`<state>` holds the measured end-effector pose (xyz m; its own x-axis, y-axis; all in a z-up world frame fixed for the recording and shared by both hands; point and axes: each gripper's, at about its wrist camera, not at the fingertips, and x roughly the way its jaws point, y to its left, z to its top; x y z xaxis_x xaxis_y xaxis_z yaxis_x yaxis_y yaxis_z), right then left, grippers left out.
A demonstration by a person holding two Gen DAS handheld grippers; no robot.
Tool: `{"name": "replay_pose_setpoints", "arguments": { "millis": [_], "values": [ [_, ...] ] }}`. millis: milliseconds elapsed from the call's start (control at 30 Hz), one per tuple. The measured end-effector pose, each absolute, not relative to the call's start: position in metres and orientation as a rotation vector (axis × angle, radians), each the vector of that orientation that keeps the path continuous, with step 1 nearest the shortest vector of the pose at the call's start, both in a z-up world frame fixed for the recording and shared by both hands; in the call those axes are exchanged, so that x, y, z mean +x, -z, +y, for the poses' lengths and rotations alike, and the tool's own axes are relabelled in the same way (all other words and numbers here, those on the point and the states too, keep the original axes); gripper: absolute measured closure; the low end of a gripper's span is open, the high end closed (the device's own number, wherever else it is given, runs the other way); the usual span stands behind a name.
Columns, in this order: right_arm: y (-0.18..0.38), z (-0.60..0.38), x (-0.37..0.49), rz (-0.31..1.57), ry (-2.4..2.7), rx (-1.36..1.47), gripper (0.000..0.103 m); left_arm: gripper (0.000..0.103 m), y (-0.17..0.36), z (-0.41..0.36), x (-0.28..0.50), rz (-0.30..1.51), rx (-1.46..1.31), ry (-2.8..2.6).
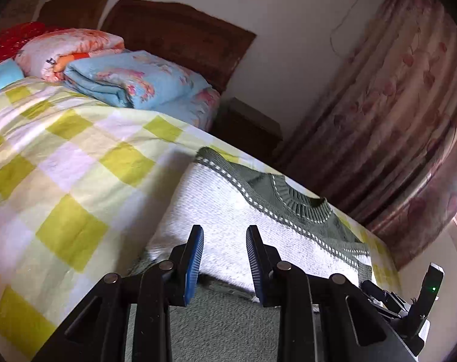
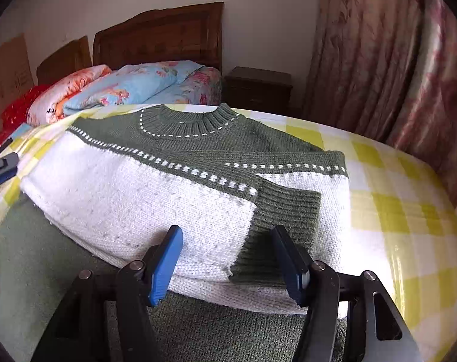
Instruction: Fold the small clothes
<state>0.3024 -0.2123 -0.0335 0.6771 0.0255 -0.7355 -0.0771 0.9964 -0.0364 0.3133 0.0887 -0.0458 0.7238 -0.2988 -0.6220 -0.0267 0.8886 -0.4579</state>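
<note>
Item one on my screens: a knitted sweater (image 2: 156, 187), green at the yoke and lower body with a broad white band across the chest, lying flat on the bed's checked sheet (image 2: 409, 211) of yellow-green and white squares. Its ribbed collar (image 2: 192, 125) points toward the headboard (image 2: 168, 36); both sleeves are folded in over the chest, and the ribbed green cuff (image 2: 286, 211) of one rests on the white band. Item two: my right gripper (image 2: 228, 259), jaws standing wide apart over the near edge of the white band, with the cuff between the blue pads (image 2: 165, 268) but neither pad pressing on it, nothing gripped. Item three: my left gripper (image 1: 225, 259), jaws parted by a narrower gap, blue-edged fingers (image 1: 195, 259) hovering above the white knit at the sweater's other side; I see no fabric pinched between them. From the left view, part of the right tool shows at the lower right edge. Background stock: folded quilts at the head of the bed, one pale blue floral (image 1: 132, 81), one orange and pink (image 1: 68, 48); a dark wooden nightstand (image 2: 258, 89) beside the bed; pink floral curtains (image 2: 379, 60) at the right.
</note>
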Motion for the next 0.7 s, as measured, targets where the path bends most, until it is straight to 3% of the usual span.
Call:
{"name": "replay_pose_setpoints", "arguments": {
  "millis": [167, 267, 300, 400, 700],
  "values": [
    [0.035, -0.215, 0.301, 0.823, -0.070, -0.063, 0.000, 0.074, 0.047, 0.059, 0.384, 0.786, -0.446, 0.216],
    [0.035, -0.216, 0.299, 0.821, -0.079, -0.050, 0.000, 0.074, 0.076, 0.059, 0.419, 0.861, -0.457, 0.180],
    [0.034, -0.216, 0.299, 0.821, -0.079, -0.053, 0.000, 0.079, 0.088, 0.063, 0.422, 0.845, -0.471, 0.211],
    [0.033, -0.211, 0.300, 0.824, -0.078, -0.059, 0.000, 0.078, 0.092, 0.079, 0.422, 0.827, -0.578, 0.262],
    [0.033, -0.213, 0.301, 0.821, -0.091, -0.034, 0.000, 0.080, 0.066, 0.070, 0.395, 0.747, -0.480, 0.205]
  ]
}}
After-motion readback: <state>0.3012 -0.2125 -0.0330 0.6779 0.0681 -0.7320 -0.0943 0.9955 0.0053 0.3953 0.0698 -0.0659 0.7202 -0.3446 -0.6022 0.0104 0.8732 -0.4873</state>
